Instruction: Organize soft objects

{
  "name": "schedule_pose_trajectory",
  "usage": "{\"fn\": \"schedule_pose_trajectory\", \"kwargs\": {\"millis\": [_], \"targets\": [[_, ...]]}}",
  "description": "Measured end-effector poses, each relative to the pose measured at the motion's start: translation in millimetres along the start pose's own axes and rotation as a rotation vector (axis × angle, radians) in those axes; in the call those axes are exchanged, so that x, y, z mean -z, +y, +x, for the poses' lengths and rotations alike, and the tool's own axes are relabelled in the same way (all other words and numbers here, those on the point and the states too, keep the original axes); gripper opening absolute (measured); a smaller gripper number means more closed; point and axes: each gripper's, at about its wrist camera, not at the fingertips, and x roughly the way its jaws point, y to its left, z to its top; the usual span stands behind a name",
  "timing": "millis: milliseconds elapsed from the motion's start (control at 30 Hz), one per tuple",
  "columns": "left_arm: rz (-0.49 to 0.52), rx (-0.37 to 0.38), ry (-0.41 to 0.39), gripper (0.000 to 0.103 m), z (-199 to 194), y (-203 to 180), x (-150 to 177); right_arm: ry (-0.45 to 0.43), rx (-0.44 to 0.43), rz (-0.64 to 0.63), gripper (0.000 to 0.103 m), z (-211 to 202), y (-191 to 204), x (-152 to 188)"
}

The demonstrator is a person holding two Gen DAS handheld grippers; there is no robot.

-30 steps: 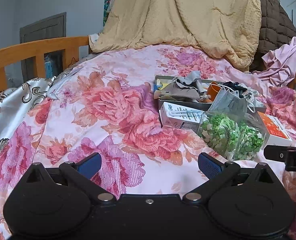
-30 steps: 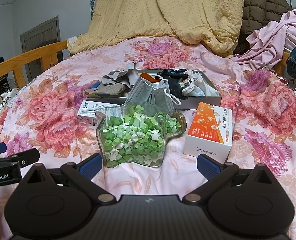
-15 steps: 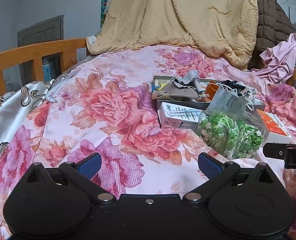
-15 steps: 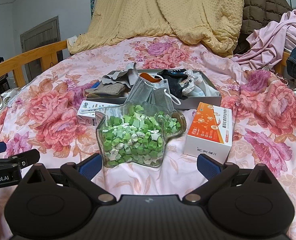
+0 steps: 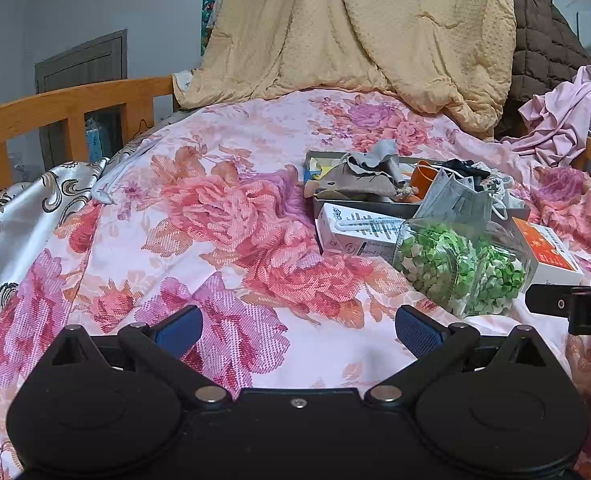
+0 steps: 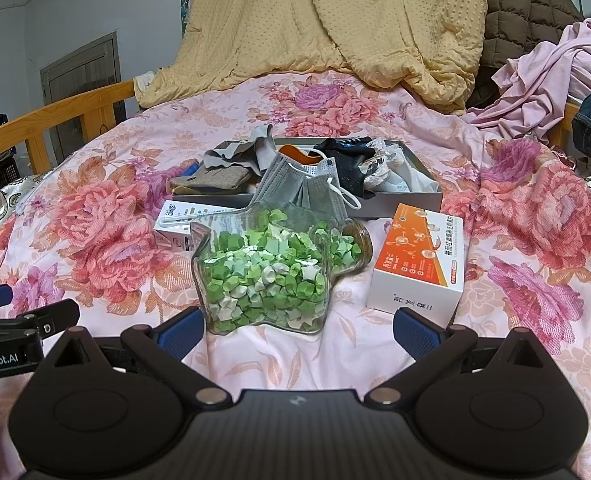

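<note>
A grey shallow box (image 6: 415, 198) on the floral bedspread holds soft things: a tan cloth pouch (image 6: 209, 181), grey cloth (image 6: 251, 152), a dark sock (image 6: 345, 156) and white lace fabric (image 6: 383, 164). A grey face mask (image 6: 299, 188) drapes over its front edge. The box (image 5: 375, 205) and mask (image 5: 455, 198) also show in the left wrist view. My right gripper (image 6: 297, 328) is open and empty, just short of the star-shaped glass jar (image 6: 263, 272) of green paper stars. My left gripper (image 5: 298, 328) is open and empty over bare bedspread, left of the jar (image 5: 459, 264).
A white box (image 6: 175, 228) lies left of the jar and an orange-white box (image 6: 419, 260) to its right. A yellow blanket (image 6: 327, 20), brown quilt (image 6: 523, 4) and pink cloth (image 6: 543, 80) pile at the back. A wooden bed rail (image 5: 67, 104) runs along the left.
The left view has shifted slightly, with the jar and boxes sitting a little lower in frame. The right gripper and the objects have not visibly moved.
</note>
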Motion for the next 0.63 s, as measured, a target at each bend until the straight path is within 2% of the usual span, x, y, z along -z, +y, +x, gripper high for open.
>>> {"fn": "schedule_pose_trajectory", "kwargs": {"millis": [633], "targets": [[0.0,0.001,0.002,0.102,-0.1,-0.2,0.0,0.006,-0.002,0.006,0.103,1.3,-0.5,0.8]]}}
